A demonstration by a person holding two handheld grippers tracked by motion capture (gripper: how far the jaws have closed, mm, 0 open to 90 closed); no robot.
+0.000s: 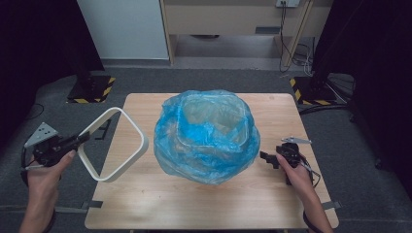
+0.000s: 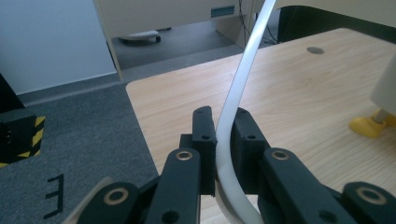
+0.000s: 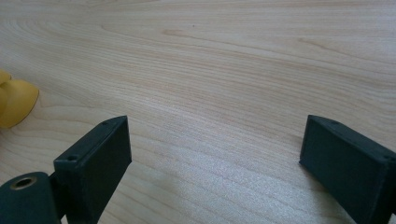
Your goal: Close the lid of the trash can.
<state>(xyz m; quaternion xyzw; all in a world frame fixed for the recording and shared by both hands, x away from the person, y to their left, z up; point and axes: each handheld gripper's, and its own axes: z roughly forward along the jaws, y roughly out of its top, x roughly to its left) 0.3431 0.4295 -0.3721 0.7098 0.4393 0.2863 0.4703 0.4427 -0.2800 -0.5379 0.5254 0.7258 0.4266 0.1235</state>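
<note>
A white square ring with rounded corners [image 1: 116, 143] is lifted on edge over the table's left side. My left gripper [image 1: 82, 139] is shut on its left rim; in the left gripper view the white band [image 2: 229, 121] passes between the two black pads [image 2: 205, 140]. A bin [image 1: 214, 121] draped in a blue plastic bag [image 1: 206, 138] stands in the middle of the table. Near the bag's lower right my right gripper [image 1: 268, 158] rests, held in a hand. In the right gripper view its jaws [image 3: 215, 154] stand wide apart over bare wood with nothing between them.
The wooden table [image 1: 204, 204] has bare wood in front of the bag. A yellow foot [image 2: 369, 127] of the bin shows at the right, and a yellow piece [image 3: 14, 102] at the left edge of the right gripper view. Black stands with hazard-striped bases [image 1: 92, 90] flank the table's far corners.
</note>
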